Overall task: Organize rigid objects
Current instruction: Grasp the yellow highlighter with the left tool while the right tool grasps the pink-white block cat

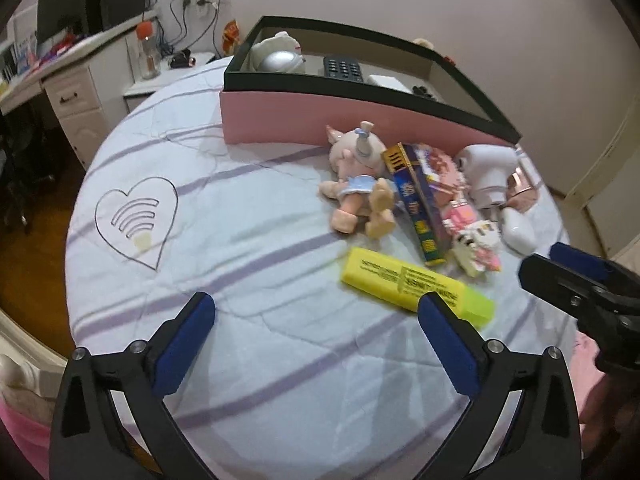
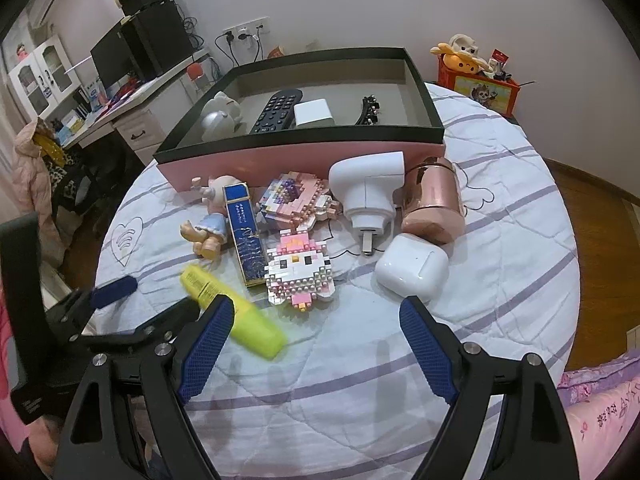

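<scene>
We hold our left claw [image 1: 316,312] wide open with nothing in it, by the yellow marker [image 1: 416,284] on the bed [image 1: 248,240]. Our right claw [image 2: 316,316] is open and empty too.

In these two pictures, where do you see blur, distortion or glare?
Left wrist view: fisheye bends the pink box wall into a curve; the right gripper at the edge looks slightly smeared. Right wrist view: sharper; the rose-gold cylinder carries dark reflections, and faint shadows lie on the bedsheet between the fingers.
</scene>
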`<move>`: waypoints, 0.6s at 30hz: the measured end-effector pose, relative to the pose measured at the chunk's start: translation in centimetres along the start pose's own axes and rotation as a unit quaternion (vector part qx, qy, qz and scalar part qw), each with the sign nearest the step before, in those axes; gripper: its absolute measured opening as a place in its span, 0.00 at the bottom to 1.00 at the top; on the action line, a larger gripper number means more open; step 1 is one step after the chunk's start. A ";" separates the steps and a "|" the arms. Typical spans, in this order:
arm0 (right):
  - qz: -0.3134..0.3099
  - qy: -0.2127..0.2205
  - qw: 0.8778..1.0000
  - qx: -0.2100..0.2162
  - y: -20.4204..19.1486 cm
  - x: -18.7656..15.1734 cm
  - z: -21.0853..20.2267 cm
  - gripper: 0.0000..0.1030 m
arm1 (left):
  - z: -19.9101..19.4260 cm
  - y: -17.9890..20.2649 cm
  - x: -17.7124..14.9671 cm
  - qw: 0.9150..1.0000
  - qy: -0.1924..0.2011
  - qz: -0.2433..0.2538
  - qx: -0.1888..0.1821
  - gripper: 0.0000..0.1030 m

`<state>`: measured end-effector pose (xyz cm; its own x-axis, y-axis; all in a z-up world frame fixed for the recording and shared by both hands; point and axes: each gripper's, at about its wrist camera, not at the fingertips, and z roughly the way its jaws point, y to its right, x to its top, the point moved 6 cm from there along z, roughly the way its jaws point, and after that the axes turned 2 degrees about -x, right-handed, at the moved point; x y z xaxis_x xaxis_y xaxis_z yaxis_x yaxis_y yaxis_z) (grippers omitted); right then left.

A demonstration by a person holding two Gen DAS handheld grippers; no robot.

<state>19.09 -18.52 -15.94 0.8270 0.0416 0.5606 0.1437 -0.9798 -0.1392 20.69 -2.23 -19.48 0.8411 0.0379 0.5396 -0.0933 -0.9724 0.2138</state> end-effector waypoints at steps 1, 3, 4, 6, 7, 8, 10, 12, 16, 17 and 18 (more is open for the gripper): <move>0.000 0.001 1.000 0.000 0.0 0.0 -0.1 0.84 | -0.1 0.2 0.0 1.000 0.001 0.000 -0.003 1.00; 0.003 0.005 1.000 -0.001 0.1 0.1 -0.3 0.84 | -0.1 0.8 0.2 1.000 0.002 0.006 -0.008 1.00; 0.004 0.006 1.000 -0.002 0.2 0.1 -0.4 0.84 | -0.1 1.1 0.2 1.000 0.001 0.012 -0.008 1.00; 0.009 0.010 1.000 -0.004 0.6 0.0 -0.7 0.84 | 0.2 1.7 0.3 1.000 -0.005 0.010 -0.016 1.00; 0.012 0.012 1.000 -0.006 0.9 0.0 -0.8 0.84 | 0.3 2.0 0.3 1.000 -0.008 0.004 -0.025 1.00; 0.016 0.014 1.000 -0.008 1.0 0.1 -0.8 0.84 | 0.4 2.3 0.3 0.999 -0.012 -0.003 -0.030 1.00; 0.027 0.018 0.999 -0.011 1.7 0.2 -1.1 0.84 | 0.9 3.0 0.4 0.999 -0.016 -0.011 -0.034 1.00; 0.034 0.021 0.999 -0.013 2.3 0.3 -1.2 0.84 | 1.4 3.6 0.4 0.999 -0.017 -0.014 -0.025 1.00; 0.039 0.022 0.999 -0.014 3.0 0.4 -1.3 0.84 | 2.3 4.2 0.7 1.000 -0.010 -0.013 0.009 1.00; 0.038 0.022 0.999 -0.013 3.1 0.4 -1.3 0.84 | 2.4 4.2 0.7 1.000 -0.009 -0.013 0.015 1.00; 0.038 0.021 0.999 -0.012 3.1 0.4 -1.2 0.84 | 2.5 4.2 0.7 1.000 -0.007 -0.009 0.022 1.00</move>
<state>19.17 -21.76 -15.15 0.8115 -0.0399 0.5830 0.0682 -0.9844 -0.1624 22.24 -6.91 -20.27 0.8495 0.0520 0.5250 -0.0559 -0.9806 0.1877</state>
